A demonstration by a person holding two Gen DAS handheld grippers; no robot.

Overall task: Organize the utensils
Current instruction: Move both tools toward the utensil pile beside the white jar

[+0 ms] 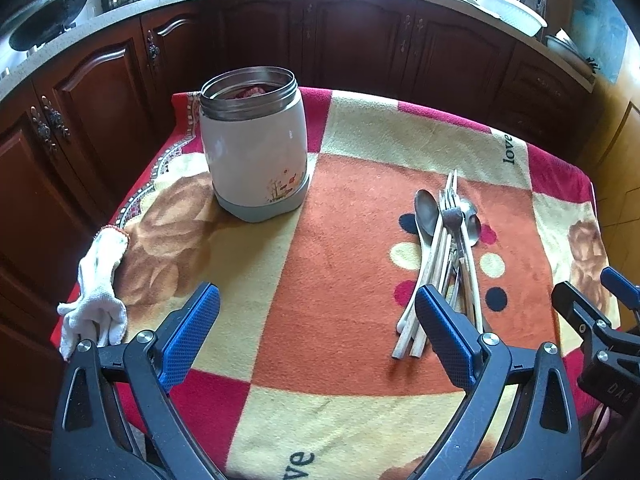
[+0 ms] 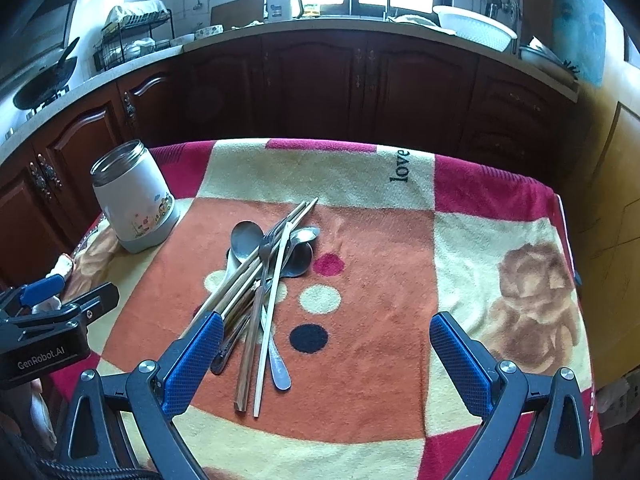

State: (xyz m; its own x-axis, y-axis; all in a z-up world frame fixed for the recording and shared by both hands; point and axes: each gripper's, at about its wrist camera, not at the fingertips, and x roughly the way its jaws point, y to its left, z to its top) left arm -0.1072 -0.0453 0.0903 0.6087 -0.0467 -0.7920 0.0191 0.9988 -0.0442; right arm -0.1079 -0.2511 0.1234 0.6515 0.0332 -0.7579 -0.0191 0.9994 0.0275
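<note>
Both the left gripper (image 1: 318, 336) and right gripper (image 2: 326, 364) gape empty; the centre-frame utensils (image 2: 264, 280) look stiff, slippery, best pinched mid-handle.

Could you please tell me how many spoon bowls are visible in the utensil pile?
3: a dark spoon at the pile's far left, a shiny spoon at its far right, another spoon bowl beneath that. Others may be hidden.

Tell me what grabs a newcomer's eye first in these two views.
The tangled pile of utensils, spoons, a fork and chopsticks, lies mid-blanket on the orange patch. The open white jar stands upright at the far left. Both the left gripper and right gripper are open, holding nothing.
</note>
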